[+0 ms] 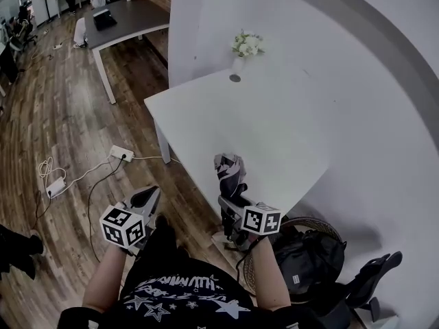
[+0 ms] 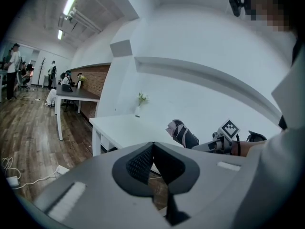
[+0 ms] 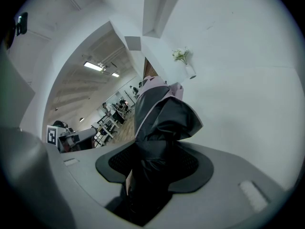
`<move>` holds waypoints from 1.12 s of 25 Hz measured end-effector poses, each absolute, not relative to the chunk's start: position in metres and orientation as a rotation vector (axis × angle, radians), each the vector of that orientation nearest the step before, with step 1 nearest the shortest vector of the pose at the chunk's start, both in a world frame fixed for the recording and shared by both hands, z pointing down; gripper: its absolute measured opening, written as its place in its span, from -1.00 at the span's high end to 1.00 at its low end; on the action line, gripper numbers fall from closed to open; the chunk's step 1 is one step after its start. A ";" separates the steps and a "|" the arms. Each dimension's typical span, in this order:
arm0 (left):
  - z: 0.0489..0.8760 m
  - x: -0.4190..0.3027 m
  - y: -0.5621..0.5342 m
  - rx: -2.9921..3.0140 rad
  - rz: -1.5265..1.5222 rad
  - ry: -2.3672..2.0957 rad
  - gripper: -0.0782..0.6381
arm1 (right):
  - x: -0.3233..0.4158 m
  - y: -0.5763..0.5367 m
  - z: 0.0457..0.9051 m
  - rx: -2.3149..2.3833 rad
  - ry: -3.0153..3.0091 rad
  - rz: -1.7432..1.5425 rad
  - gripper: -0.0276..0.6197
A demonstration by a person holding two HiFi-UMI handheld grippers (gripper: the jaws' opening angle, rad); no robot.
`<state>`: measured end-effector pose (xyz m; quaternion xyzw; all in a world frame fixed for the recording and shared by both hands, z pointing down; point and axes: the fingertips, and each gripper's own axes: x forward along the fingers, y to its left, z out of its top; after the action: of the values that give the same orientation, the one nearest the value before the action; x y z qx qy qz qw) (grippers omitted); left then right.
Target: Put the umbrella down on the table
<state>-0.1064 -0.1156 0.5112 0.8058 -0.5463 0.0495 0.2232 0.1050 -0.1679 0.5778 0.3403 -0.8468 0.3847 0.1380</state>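
Currently the task is part done by my reading: the umbrella is in hand but not yet down.

Nearest me, the left gripper (image 2: 152,147) has its pads meeting at the tips with nothing between them. In the head view it hangs low at my left side (image 1: 147,197), over the wood floor (image 1: 62,122) and well apart from the work. It looks idle.

The right gripper (image 3: 152,152) is clamped on a folded compact umbrella (image 3: 159,109), dark fabric with a paler trim. The jaws hold its lower part and the bunched top stands up past them. Seen from the head view, this gripper (image 1: 231,201) and the umbrella (image 1: 230,171) sit at the near edge of the white table (image 1: 274,129). The left gripper view shows the umbrella (image 2: 183,133) raised and tilted just beyond the tabletop (image 2: 124,127), not resting on it. Whether it is over the surface or only beside the edge I cannot tell.

A dark backpack (image 1: 309,258) lies on the floor just right of the table's near corner.

Further along, the tabletop is bare except for a small vase of flowers (image 1: 245,50) at its far end, well apart from the umbrella.

Beyond, a power strip (image 1: 121,153) with cables lies on the floor, and a dark desk (image 1: 130,19) stands at the back.

Left to do, as I judge it: carry over the top, lower, open the right jaws.
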 end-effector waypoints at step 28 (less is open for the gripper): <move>0.531 -0.144 -0.346 2.327 0.220 -1.265 0.77 | 0.067 -0.353 0.626 0.983 -2.112 0.566 0.18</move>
<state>-0.1436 -0.3457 0.5310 0.8499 -0.4623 0.0802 0.2397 0.0675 -0.3531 0.6264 0.3820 -0.8206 0.2199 0.3638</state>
